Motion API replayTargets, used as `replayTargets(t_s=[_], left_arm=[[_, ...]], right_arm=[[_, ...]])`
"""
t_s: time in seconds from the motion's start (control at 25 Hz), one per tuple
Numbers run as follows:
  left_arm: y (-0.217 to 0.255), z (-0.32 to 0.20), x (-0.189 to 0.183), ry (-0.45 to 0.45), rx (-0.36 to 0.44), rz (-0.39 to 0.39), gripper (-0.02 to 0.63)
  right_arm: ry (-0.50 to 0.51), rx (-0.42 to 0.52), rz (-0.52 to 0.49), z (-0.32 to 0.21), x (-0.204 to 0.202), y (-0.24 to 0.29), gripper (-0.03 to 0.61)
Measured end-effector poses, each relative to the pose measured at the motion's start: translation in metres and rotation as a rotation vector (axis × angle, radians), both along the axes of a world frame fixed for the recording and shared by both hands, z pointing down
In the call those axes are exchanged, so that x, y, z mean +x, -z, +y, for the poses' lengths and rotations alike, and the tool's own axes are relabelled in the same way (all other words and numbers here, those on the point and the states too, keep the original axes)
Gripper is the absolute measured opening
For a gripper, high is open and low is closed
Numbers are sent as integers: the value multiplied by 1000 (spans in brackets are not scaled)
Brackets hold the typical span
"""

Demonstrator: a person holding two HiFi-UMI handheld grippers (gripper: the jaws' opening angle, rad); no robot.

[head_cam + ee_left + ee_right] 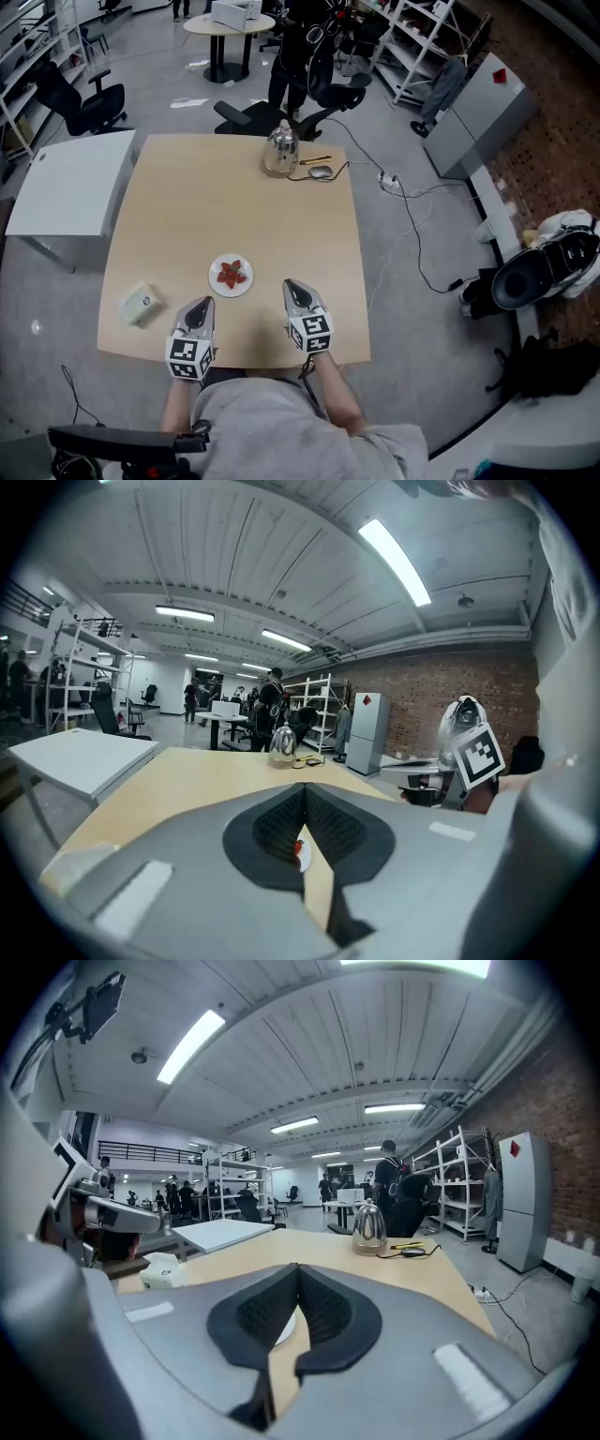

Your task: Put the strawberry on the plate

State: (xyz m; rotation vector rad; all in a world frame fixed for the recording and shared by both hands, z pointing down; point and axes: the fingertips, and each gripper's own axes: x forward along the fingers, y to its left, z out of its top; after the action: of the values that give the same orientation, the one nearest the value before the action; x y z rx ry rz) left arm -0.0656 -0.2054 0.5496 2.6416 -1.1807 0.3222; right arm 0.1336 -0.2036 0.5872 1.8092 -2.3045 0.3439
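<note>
Red strawberry pieces (232,274) lie on a small white plate (218,282) near the front of the wooden table (234,216). My left gripper (199,307) rests at the table's front edge, left of and just nearer than the plate, jaws shut and empty. Through its jaws a sliver of the plate (302,853) and strawberry shows. My right gripper (292,288) sits to the right of the plate, shut with nothing between its jaws. The white plate (284,1328) peeks past its left jaw.
A pale green box (141,303) lies at the table's front left. A glass kettle (280,150), a pen and a small grey object (321,172) with a cable stand at the far edge. A white table (70,183) is on the left; people stand beyond.
</note>
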Motion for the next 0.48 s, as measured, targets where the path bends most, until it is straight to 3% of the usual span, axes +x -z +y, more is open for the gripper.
replayTargets(t_s=[0.48], left_arm=[[15, 27, 14, -38, 46, 6, 20]], right_arm=[[-56, 78, -6, 62, 20, 35, 7]])
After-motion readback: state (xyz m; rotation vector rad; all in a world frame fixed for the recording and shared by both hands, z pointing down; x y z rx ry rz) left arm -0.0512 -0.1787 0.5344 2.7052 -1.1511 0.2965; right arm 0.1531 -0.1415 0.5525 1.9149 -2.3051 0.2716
